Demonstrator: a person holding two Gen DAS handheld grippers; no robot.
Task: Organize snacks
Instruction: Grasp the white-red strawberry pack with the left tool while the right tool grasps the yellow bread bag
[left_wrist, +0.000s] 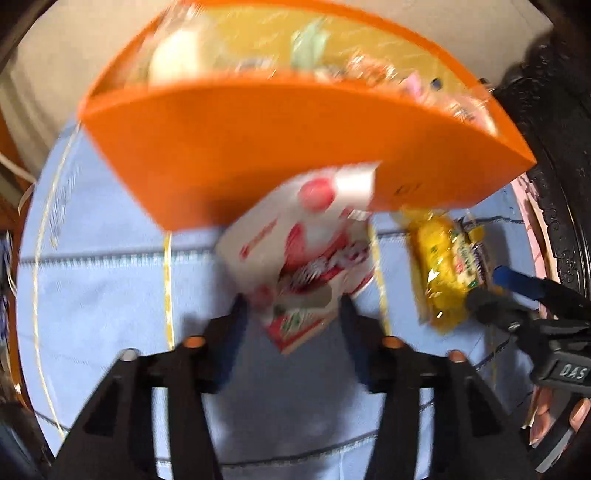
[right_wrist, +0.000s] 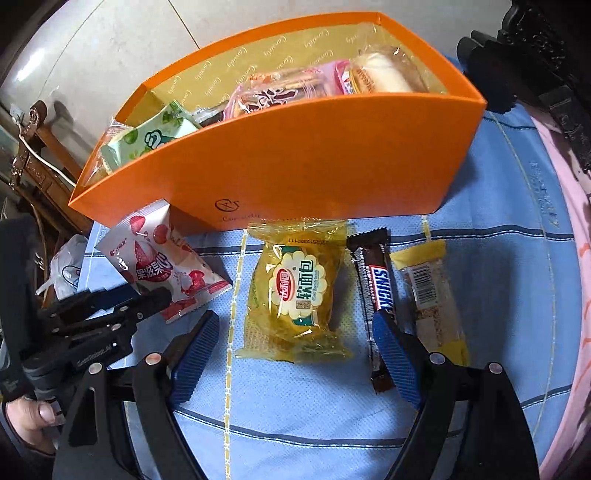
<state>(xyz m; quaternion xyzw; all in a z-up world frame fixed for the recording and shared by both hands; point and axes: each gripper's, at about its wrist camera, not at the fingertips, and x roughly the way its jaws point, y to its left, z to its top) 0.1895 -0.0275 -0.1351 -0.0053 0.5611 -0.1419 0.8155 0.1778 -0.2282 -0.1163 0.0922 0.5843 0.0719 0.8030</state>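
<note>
Blue checked cloth (right_wrist: 498, 258) is spread across the whole surface, and on it, beyond both sets of jaws, the orange box (right_wrist: 295, 162) is stood, already partly filled with wrapped snacks. Ahead of the right gripper (right_wrist: 295, 332) the yellow bread pack (right_wrist: 291, 295) is seen, lying squarely between the blue pads and just past their tips, its long axis running away from the jaws toward the box. Those jaws are held wide, with nothing gripped. Off the right-hand pad the Snickers bar (right_wrist: 373, 291) is laid, partly overlapped by that pad, and beyond it the wafer bar (right_wrist: 428, 291), both lengthwise in the same direction.

Over at the left gripper (left_wrist: 291, 306), the red-and-white pouch (left_wrist: 299, 258) is seen between the fingers, lower end in the gap, the rest reaching up against the box wall. The jaws are about half open; whether the pads press on the pouch cannot be told through the blur.

The bread pack is judged the right hand's pickup: it is far nearer and already centred.
</note>
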